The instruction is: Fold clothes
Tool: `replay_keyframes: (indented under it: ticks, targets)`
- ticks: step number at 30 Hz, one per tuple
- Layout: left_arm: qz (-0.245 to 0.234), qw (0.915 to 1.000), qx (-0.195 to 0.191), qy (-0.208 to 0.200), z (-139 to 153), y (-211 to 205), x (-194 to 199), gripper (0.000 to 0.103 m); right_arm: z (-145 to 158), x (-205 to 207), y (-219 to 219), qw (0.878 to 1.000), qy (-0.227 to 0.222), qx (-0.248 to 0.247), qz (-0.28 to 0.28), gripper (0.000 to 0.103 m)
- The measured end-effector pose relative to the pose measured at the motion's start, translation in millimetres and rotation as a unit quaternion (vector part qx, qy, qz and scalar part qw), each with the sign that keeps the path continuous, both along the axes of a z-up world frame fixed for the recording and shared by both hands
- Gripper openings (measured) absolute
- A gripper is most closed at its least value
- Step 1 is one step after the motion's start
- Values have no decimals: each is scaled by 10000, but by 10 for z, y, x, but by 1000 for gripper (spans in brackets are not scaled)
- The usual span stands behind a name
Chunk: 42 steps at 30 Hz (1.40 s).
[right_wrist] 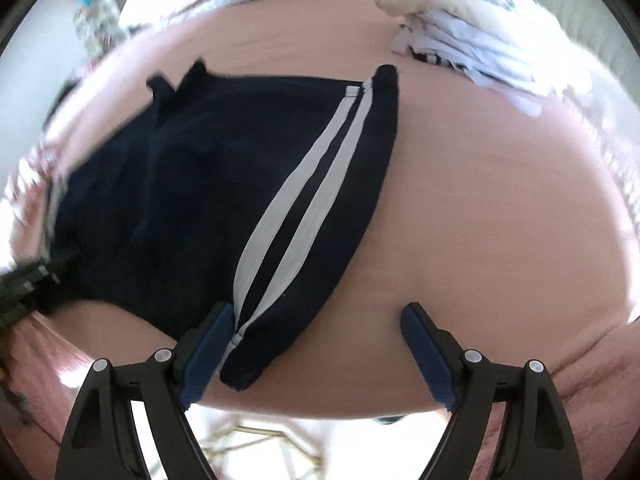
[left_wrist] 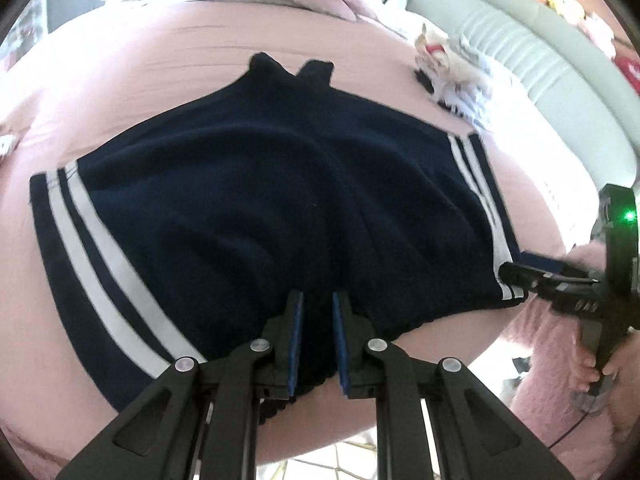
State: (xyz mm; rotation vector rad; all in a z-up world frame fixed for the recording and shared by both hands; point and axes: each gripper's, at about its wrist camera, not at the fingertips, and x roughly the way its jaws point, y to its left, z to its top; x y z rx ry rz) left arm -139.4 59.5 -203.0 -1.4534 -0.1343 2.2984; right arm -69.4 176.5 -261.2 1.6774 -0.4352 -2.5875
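Navy shorts (left_wrist: 280,184) with two white stripes down each side lie spread on a pink bedsheet (left_wrist: 120,80). My left gripper (left_wrist: 317,296) is shut on the middle of the shorts' near edge, with dark cloth bunched between its blue pads. At the right of that view my right gripper (left_wrist: 518,264) reaches the striped corner. In the right wrist view the shorts (right_wrist: 192,168) run away to the left. My right gripper (right_wrist: 318,310) stands wide open there, the striped corner lying between its fingers, next to the left pad (right_wrist: 208,340). The left gripper (right_wrist: 40,268) is a blur at the left edge.
A heap of pale clothes (left_wrist: 460,80) (right_wrist: 460,52) sits at the back right of the bed. Behind it runs a grey-green padded edge (left_wrist: 540,60). A pink fuzzy sleeve (left_wrist: 560,360) holds the right gripper. The bed's near edge drops to the floor (left_wrist: 340,456).
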Motion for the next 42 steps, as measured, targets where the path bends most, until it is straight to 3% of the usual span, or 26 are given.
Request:
replay_keyframes:
  ticks: [2,6,10,14,18,22,25,28,32,35,38,42]
  targets:
    - [44,10000,-28,50,22,-11,11,13,8,96,188,9951,124,-899,-393,85]
    - [133,9998,-85,77,68,-72,20,13,-12,331,290,9873,95,-1413,-720,85]
    - [417,9991,116,-4,122,-390,48,13,-70,166,196,9928,-59,-1176,-231,81]
    - [770,9953,291,-508,-70,-707,54,13,29,413,-146,9990,-115,-420,40,63]
    - [706,9959,367,-438,-22,-839,212,13,50,599,-310,9991,-172,319,199,57]
    - [918,9938,609,-150,94,-1074,314,13,99,742,-247,9994,-191,274,-3,57]
    - [1179,9914,523,-206,43,-1188,261,13,142,780,-183,9993,-85,-355,-40,57]
    - [1338,9896,443,-289,-14,-1193,200,13,159,858,-218,9965,-28,-829,112,47]
    - [1146,9910,649,234,175,-1080,115,14,149,850,-255,9980,-20,-608,172,33]
    - [837,9944,640,-108,56,-967,-188,14,182,882,-286,9992,38,-364,162,32]
    - [800,9961,112,-358,-65,-1016,-515,14,226,941,-347,9995,109,-9,298,33]
    - [1320,9906,111,-346,-48,-1365,-771,14,296,1147,-225,9995,139,-69,287,33]
